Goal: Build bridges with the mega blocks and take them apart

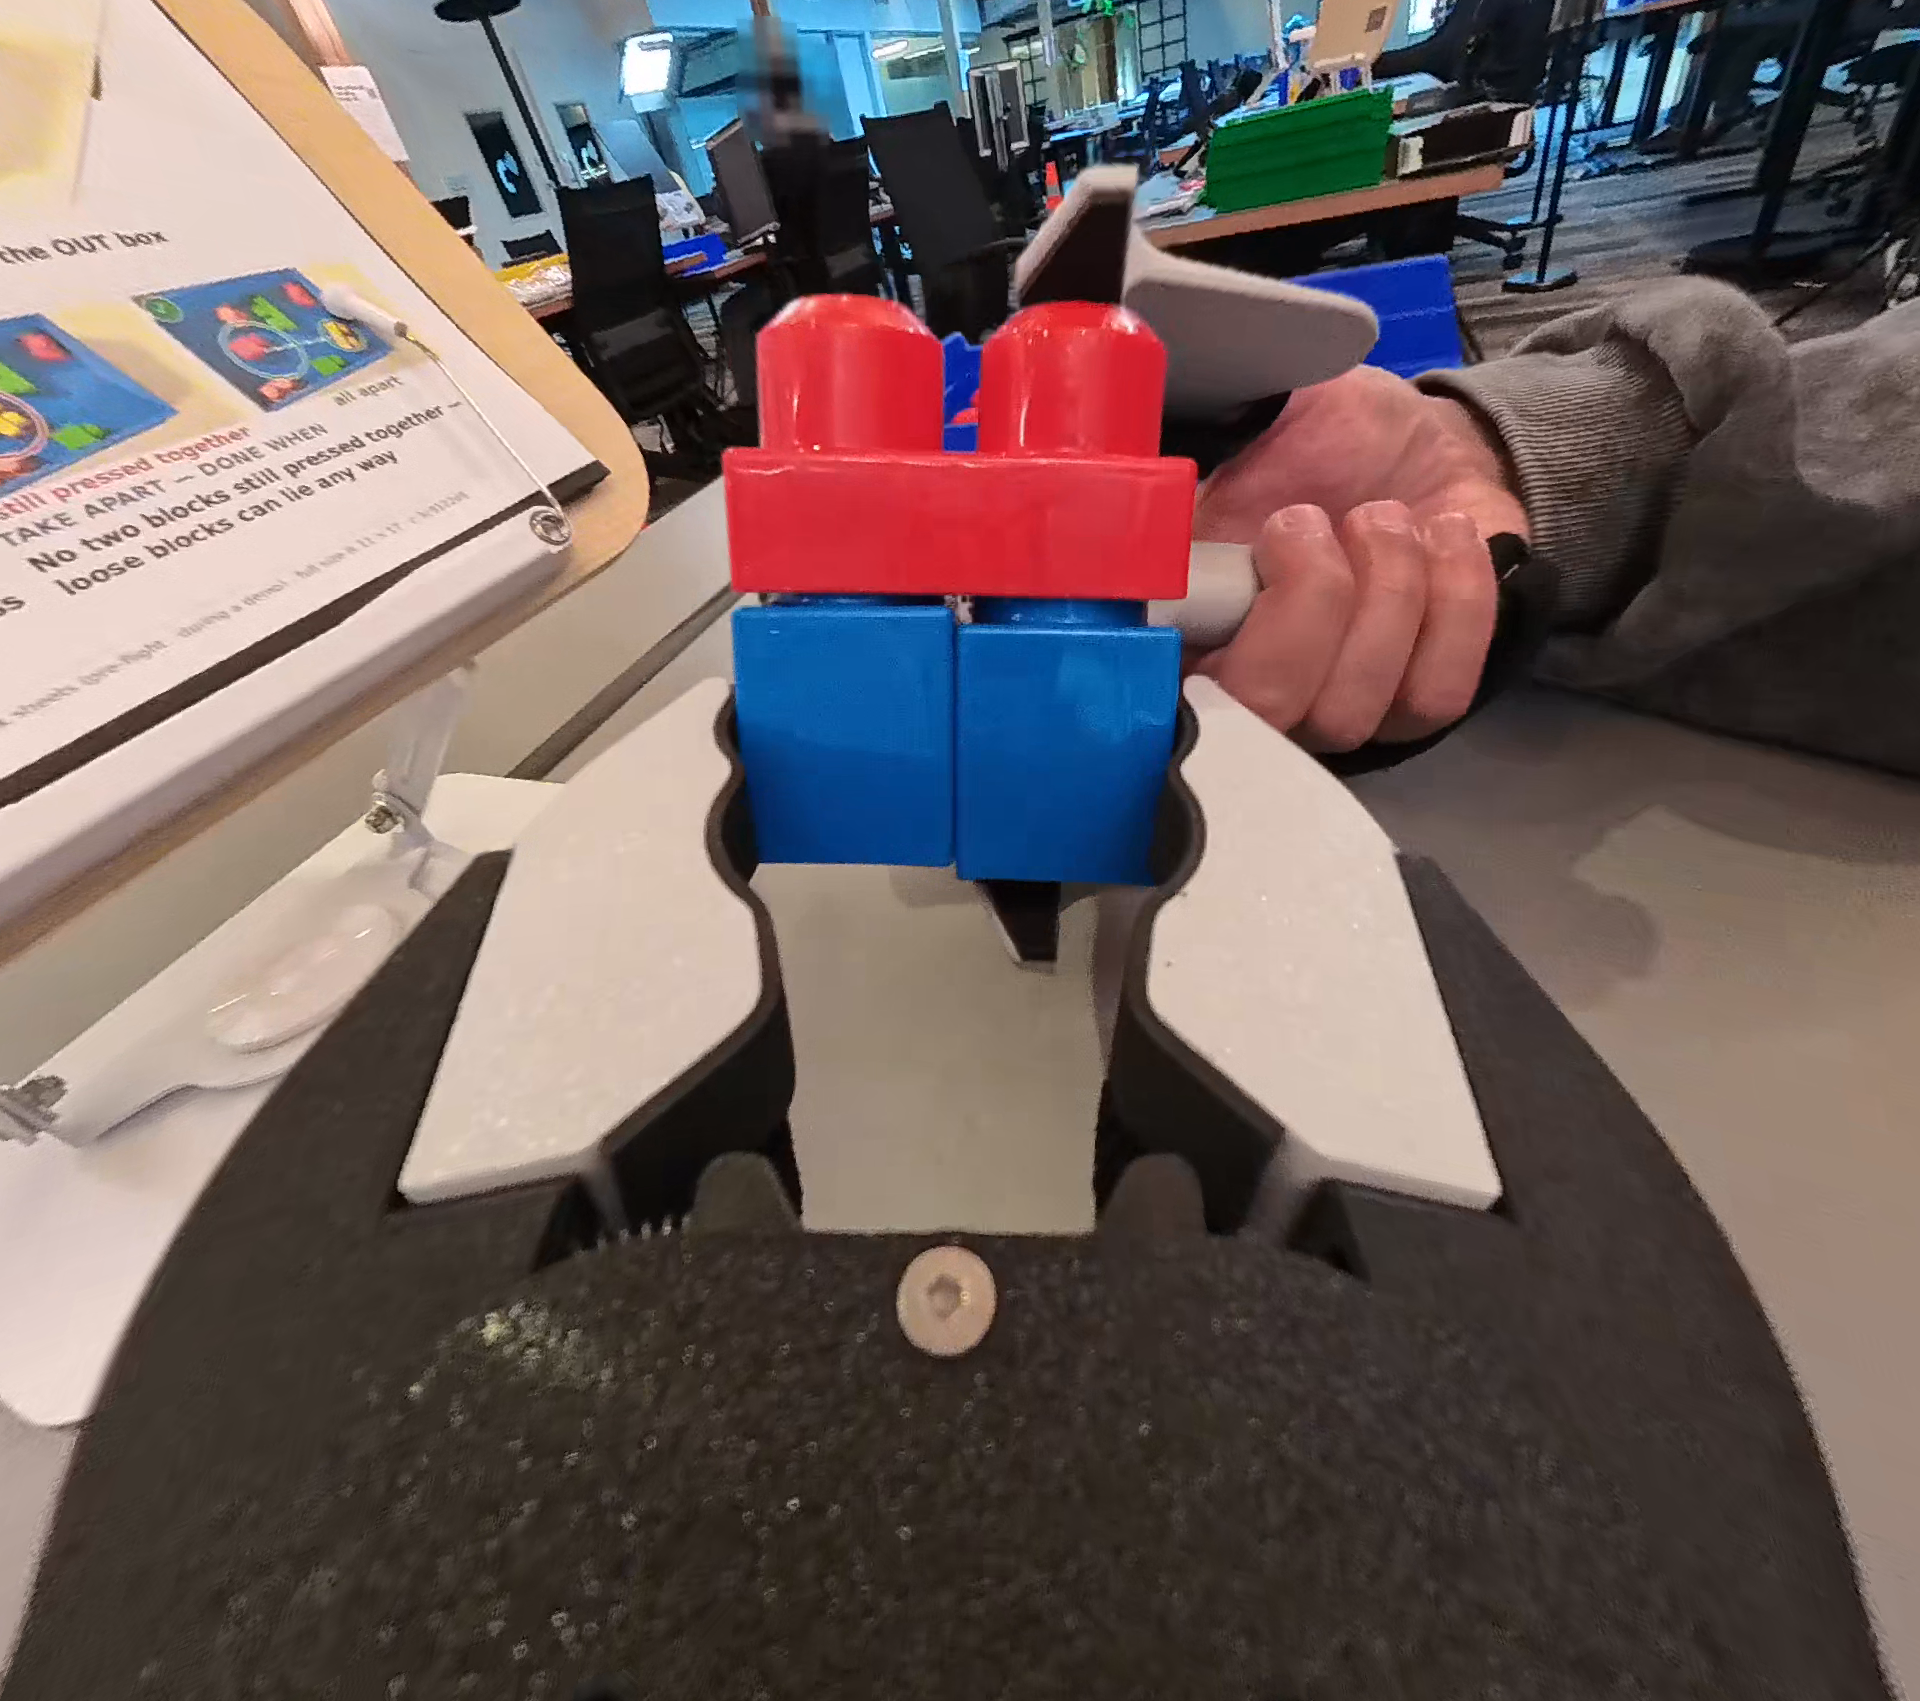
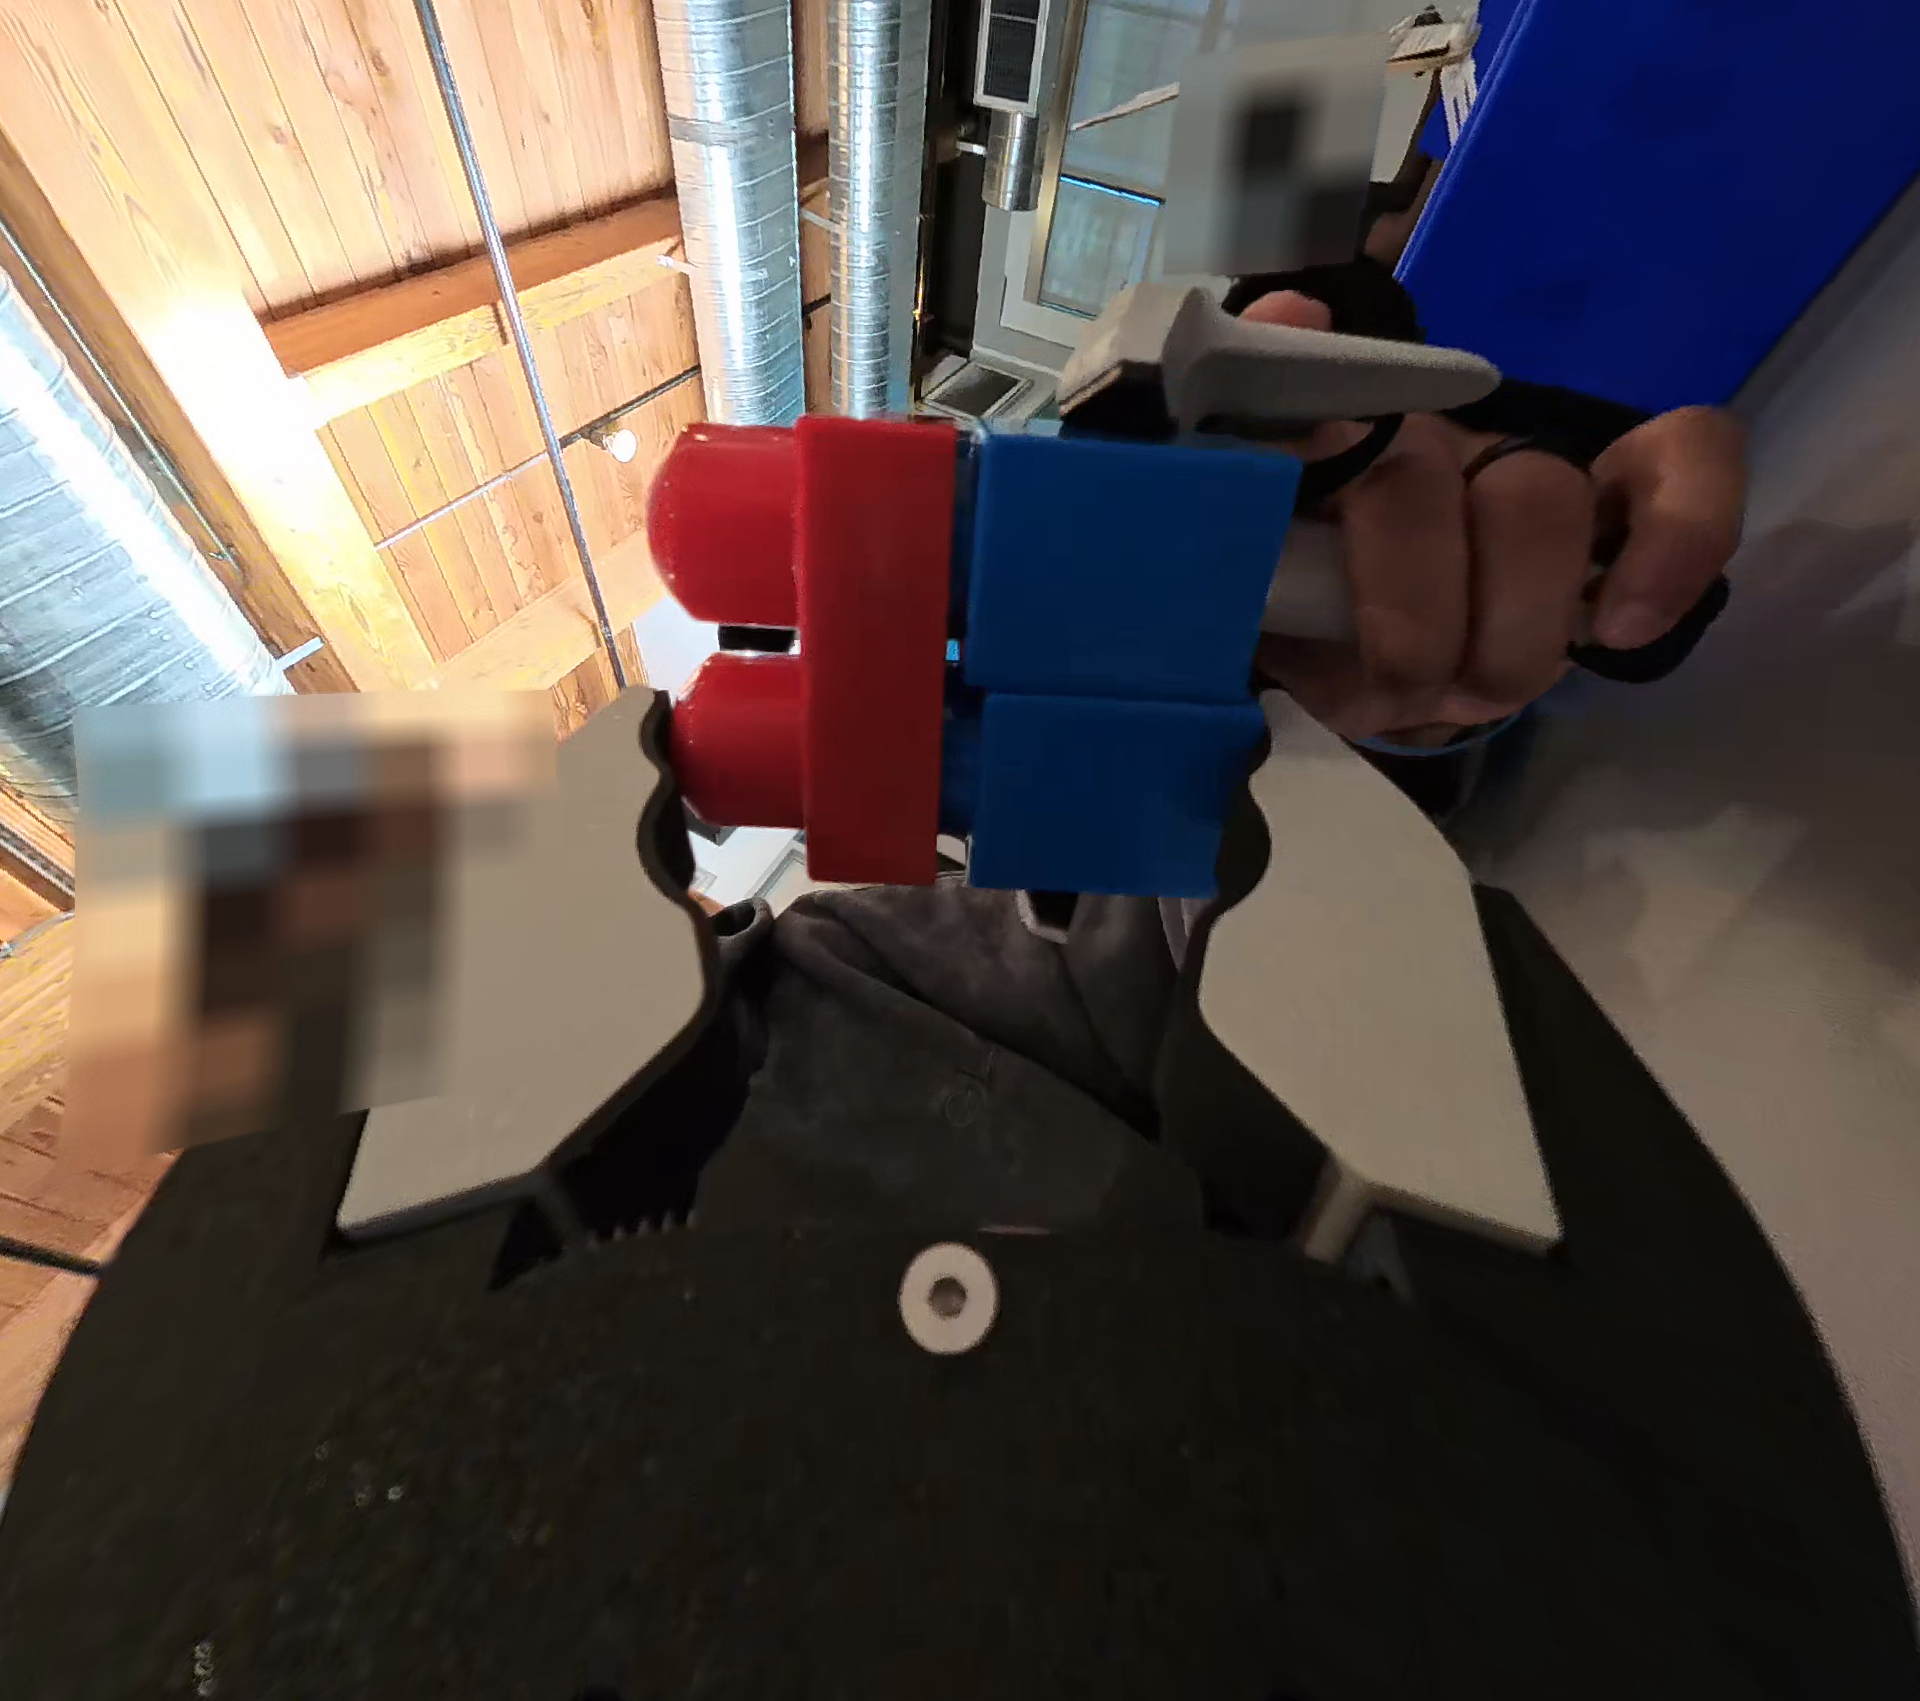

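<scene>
Grey bench in an open workshop; small block bridge held between my two tongs.

Item, left to right: instruction board [image 1: 260, 425] on its stand, near but not touching; my left tongs [image 1: 956, 768] clenched on the two blue blocks [image 1: 956, 742], red block [image 1: 961, 521] pressed across their studs; my right tongs [image 2: 956, 778] spanning the stack end to end, touching the red stud and lower blue base. Advice: hold blue firm, peel red off with a tilt. Blue bin [image 2: 1683, 93] close behind.
</scene>
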### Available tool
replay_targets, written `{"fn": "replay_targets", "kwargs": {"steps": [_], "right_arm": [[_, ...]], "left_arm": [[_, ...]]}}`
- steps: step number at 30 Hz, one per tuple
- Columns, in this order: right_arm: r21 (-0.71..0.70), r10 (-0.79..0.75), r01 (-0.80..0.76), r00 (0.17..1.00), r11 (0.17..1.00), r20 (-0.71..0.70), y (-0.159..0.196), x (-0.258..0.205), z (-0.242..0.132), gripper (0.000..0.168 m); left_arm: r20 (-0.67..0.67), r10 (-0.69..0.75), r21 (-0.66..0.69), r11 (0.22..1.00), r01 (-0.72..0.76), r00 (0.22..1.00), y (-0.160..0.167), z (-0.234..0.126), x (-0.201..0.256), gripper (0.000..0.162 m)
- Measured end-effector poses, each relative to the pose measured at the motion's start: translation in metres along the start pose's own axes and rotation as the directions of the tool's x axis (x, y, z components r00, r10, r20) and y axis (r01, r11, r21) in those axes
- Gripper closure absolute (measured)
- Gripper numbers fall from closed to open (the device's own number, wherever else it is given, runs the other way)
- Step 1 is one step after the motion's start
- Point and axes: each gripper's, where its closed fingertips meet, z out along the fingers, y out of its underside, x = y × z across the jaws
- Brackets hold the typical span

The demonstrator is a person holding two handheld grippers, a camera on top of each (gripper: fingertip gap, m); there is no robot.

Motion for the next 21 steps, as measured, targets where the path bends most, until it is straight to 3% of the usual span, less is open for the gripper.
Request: {"fn": "replay_targets", "kwargs": {"steps": [8, 21], "right_arm": [[-0.004, -0.028, 0.027, 0.999, 1.000, -0.024, 0.0006, 0.0059, -0.0033, 0.073], [-0.022, -0.034, 0.036, 0.997, 0.999, 0.064, 0.0059, -0.0026, -0.0024, 0.072]], "left_arm": [[0.014, -0.011, -0.014, 1.000, 0.011, 1.000, 0.0062, 0.0009, -0.0011, 0.087], [0.015, 0.030, 0.011, 0.999, -0.030, 0.999, 0.0000, 0.0014, 0.0045, 0.086]]}}
